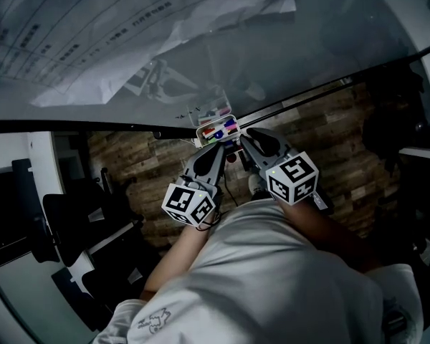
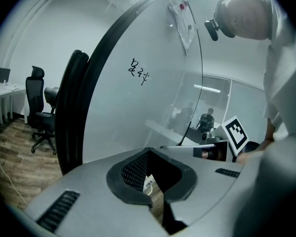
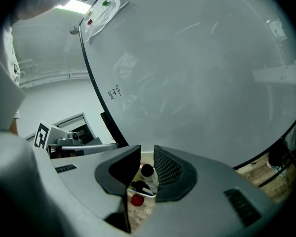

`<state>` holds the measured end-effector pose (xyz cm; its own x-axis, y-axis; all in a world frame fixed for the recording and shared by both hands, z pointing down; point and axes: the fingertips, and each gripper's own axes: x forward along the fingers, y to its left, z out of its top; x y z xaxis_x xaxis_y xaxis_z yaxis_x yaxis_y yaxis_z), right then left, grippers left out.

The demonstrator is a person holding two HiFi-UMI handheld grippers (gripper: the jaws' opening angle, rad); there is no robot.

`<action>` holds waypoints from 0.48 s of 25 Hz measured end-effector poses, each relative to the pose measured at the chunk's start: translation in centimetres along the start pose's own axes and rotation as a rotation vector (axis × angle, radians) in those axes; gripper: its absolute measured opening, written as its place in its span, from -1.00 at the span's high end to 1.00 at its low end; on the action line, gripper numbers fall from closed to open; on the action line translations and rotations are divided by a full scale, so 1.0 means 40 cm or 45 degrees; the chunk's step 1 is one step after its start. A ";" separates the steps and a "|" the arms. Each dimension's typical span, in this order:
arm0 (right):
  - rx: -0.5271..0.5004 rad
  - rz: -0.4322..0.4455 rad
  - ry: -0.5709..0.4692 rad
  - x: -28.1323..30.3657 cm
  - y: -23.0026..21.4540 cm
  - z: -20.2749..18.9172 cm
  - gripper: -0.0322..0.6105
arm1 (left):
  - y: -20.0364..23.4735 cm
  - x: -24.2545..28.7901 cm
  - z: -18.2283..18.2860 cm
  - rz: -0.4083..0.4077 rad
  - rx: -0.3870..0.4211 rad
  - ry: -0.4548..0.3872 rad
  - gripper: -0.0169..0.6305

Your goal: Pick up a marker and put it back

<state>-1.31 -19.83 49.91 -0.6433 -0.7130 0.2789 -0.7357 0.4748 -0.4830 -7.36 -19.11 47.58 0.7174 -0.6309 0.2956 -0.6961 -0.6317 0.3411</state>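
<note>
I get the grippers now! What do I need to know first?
Left gripper: jaws apart, holding nothing, pointing at the marker holder on the whiteboard's lower edge.
Right gripper: jaws apart, lined up with the black-capped marker standing in the holder. No grip shows yet.
A red-capped marker is in the holder too.
Done: both grippers are at the holder.
Left: grip a marker, lift it out, put it back.
</note>
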 end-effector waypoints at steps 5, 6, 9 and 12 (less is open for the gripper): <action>-0.021 -0.003 -0.020 -0.017 0.010 0.017 0.68 | -0.015 -0.011 0.018 -0.006 0.014 -0.026 0.93; -0.026 -0.003 -0.025 -0.020 0.013 0.021 0.67 | -0.018 -0.014 0.021 -0.008 0.018 -0.030 0.93; -0.040 -0.002 -0.038 -0.030 0.022 0.031 0.67 | -0.025 -0.022 0.029 -0.010 0.027 -0.044 0.93; -0.058 -0.004 -0.053 -0.040 0.028 0.045 0.67 | -0.032 -0.029 0.043 -0.012 0.036 -0.065 0.93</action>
<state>-0.73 -19.07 47.42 -0.6324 -0.7348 0.2451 -0.7471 0.4951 -0.4435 -7.33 -18.34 45.25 0.7223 -0.6464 0.2461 -0.6901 -0.6501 0.3179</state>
